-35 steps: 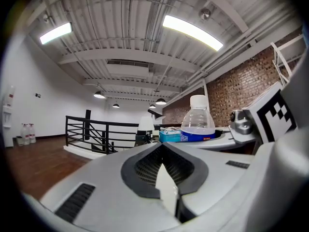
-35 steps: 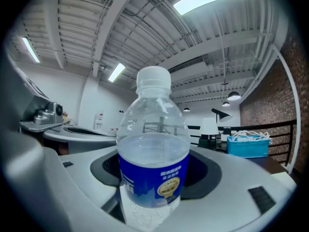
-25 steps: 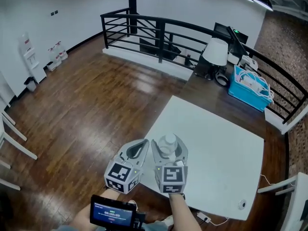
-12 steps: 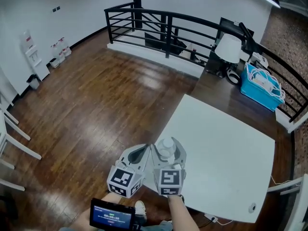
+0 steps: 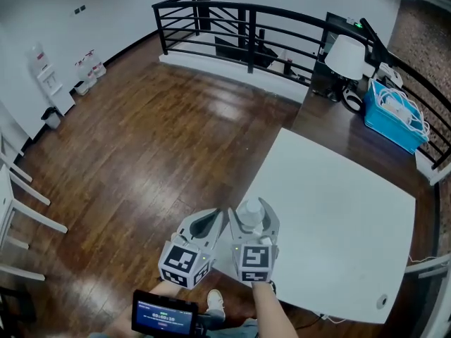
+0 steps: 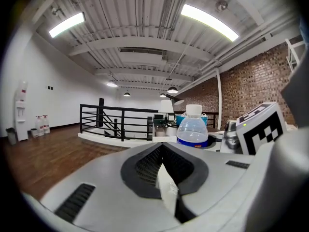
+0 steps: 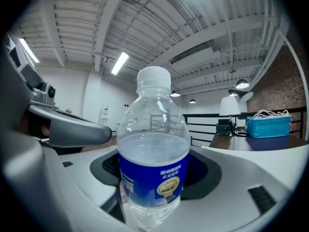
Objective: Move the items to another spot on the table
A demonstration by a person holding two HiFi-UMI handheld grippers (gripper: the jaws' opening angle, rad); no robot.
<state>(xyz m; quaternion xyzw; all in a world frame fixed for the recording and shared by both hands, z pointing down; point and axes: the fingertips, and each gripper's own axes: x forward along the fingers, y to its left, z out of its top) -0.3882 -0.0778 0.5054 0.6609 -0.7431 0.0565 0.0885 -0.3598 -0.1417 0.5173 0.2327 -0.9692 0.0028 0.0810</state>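
A clear water bottle (image 5: 250, 211) with a white cap and blue label stands upright between the jaws of my right gripper (image 5: 254, 221), which is shut on it over the near left corner of the white table (image 5: 338, 210). In the right gripper view the bottle (image 7: 153, 163) fills the middle, gripped low on its body. My left gripper (image 5: 206, 225) hangs just left of it, beside the table's edge and over the floor, shut with nothing held. The left gripper view shows its jaws (image 6: 164, 175) together and the bottle (image 6: 193, 129) to the right.
A black railing (image 5: 246, 27) runs along the back. Behind the table a dark desk carries a white lamp (image 5: 349, 55) and a blue basket (image 5: 394, 115) of cables. White chair legs (image 5: 21, 210) stand at the far left on the wooden floor. A small screen (image 5: 165, 312) sits below my grippers.
Both grippers and the bottle keep their pose. The head view has shifted, so table, railing and desk slide right and down in the picture.
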